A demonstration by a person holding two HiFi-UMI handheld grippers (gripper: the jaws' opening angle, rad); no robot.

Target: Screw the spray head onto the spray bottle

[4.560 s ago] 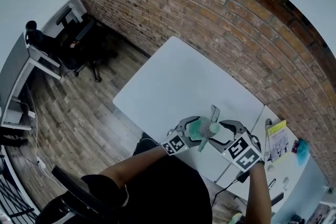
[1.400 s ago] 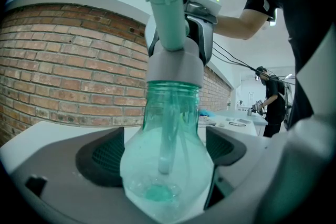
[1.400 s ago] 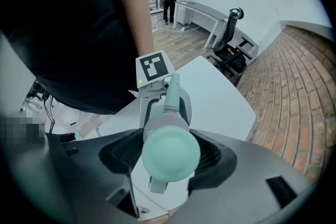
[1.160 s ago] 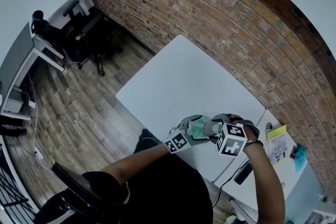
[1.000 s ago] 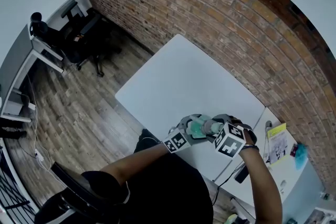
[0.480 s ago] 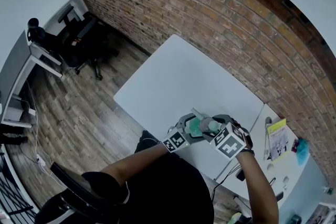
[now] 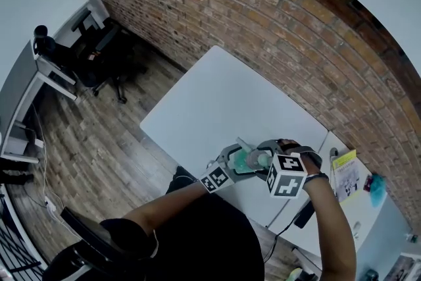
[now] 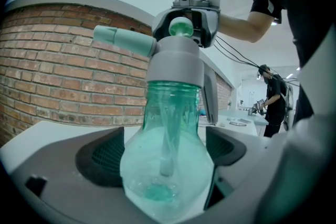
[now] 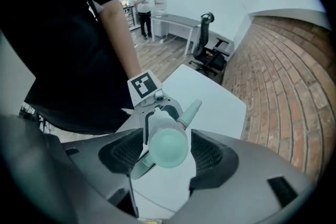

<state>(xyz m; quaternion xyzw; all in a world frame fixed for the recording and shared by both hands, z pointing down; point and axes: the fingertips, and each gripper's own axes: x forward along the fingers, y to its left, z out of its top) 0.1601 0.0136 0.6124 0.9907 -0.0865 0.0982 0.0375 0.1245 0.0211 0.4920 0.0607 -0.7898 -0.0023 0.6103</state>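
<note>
A translucent green spray bottle (image 8: 167, 165) stands upright, and my left gripper (image 8: 168, 150) is shut on its round body. The grey spray head (image 8: 176, 57) sits on the bottle's neck, its pale green nozzle (image 8: 113, 35) pointing left. My right gripper (image 9: 168, 150) comes down from above, its pads closed on the spray head (image 9: 167, 147). In the head view both grippers meet over the near edge of the white table (image 7: 223, 95): the left gripper (image 7: 237, 158) holds the bottle (image 7: 243, 161), and the right gripper (image 7: 266, 153) is on the head (image 7: 260, 156).
A brick wall (image 7: 276, 16) runs behind the table. A second white table at the right carries a yellow booklet (image 7: 346, 171) and a blue object (image 7: 376, 189). A black office chair (image 7: 102, 43) stands on the wooden floor at the left. People (image 9: 143, 0) stand far off.
My right gripper has rolled about the spray head, so its marker cube now sits squarer to the camera, and the nozzle has swung slightly. The left gripper and bottle have stayed put.
</note>
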